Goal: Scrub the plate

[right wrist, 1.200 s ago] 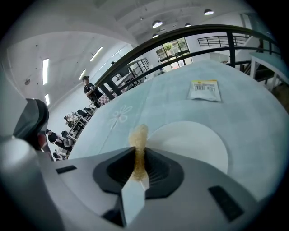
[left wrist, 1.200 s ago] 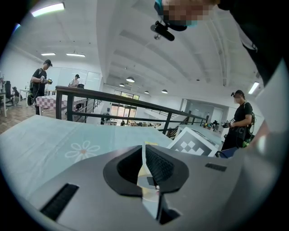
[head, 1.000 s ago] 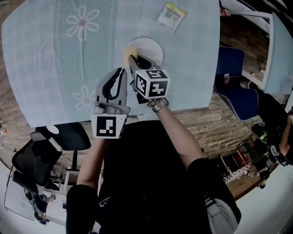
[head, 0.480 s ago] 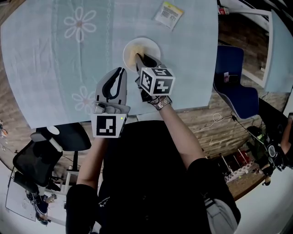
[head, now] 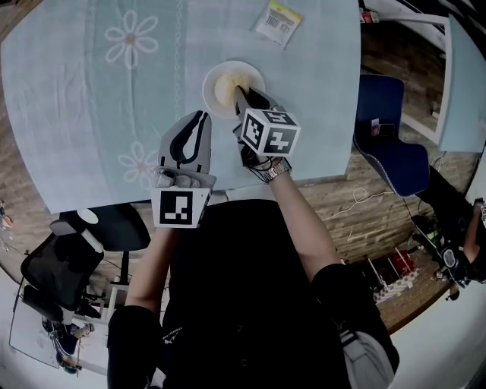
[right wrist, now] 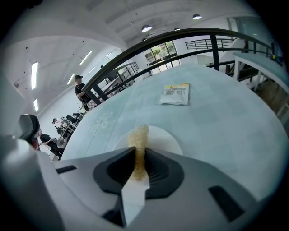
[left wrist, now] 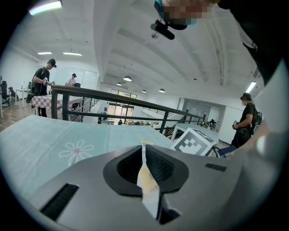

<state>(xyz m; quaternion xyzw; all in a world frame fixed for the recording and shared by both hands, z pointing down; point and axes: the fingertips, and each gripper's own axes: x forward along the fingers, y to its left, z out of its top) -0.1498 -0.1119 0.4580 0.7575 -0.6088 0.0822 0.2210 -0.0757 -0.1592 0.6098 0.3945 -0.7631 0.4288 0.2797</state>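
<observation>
on plate (head: 212,82): sponge (head: 227,88) in right tongs (head: 241,95)

Your left gripper (head: 199,120) hangs close to your body, fingers pressed together (nothing between them). Your right gripper (head: 244,96) reaches further forward on an extended arm, fingers clamped on a sponge (right wrist: 139,137).

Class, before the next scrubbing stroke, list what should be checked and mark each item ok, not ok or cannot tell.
1. Grip: right gripper shut on sponge: ok.
2. Place: sponge over plate: ok.
3. Contact: sponge pressing on plate: cannot tell.
4. Support: left gripper steadying plate: not ok; it is shut, empty and off the plate.
5. Path: packet apart from plate: ok.
</observation>
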